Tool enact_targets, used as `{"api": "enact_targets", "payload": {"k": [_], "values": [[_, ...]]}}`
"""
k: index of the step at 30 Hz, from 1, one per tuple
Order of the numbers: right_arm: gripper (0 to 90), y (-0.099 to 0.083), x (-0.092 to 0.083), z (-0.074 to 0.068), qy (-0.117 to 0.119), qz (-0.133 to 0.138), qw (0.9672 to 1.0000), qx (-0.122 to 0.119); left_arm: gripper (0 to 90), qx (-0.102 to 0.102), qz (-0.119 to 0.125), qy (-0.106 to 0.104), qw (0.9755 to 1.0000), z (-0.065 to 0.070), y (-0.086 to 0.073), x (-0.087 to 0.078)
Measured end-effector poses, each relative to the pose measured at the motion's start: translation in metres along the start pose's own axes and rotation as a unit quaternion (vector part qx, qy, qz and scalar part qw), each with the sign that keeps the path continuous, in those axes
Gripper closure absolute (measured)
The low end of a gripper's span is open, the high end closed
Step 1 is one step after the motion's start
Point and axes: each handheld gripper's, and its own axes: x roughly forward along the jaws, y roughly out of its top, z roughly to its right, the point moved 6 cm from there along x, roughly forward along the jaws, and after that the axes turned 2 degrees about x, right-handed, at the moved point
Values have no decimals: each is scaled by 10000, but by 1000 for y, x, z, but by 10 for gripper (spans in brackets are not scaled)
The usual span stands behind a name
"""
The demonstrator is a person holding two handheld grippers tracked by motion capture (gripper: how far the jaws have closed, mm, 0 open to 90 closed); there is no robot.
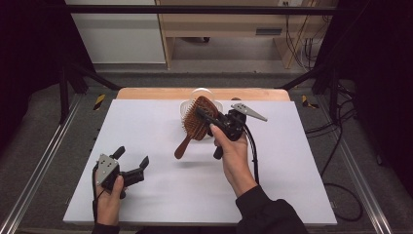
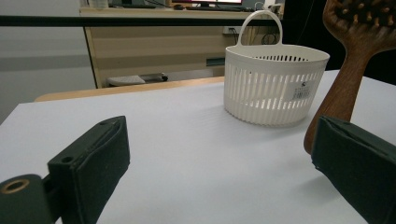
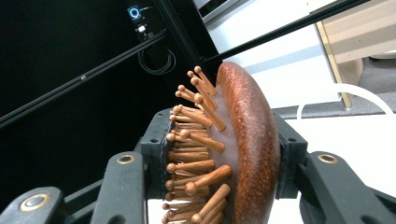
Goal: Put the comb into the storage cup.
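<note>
Overhead, right tongs clamp the wooden hairbrush above the white table; left tongs gape.

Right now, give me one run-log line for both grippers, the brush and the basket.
right gripper: shut on brown wooden paddle hairbrush, held off table | left gripper: open, empty | white slotted plastic basket: upright behind the brush

White sticker on basket wall: barcode-like print, too small to read.
</note>
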Motion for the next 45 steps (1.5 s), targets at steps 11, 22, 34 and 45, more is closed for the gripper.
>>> {"api": "enact_targets", "payload": {"k": [11,22,34,45], "values": [[512,7,-1,2,-66,53,10000,-6,42,22,-1,51,10000,-4,-1,0],[512,11,-1,5,-103,87,9999,26,41,46,-27,22,10000,-3,-3,1],[512,22,-2,9,-170,228,9995,170,41,16,-6,-6,10000,-3,-5,2],[512,36,-1,3,-177,410,9988,174,41,54,-23,-40,10000,-1,-5,3]]}}
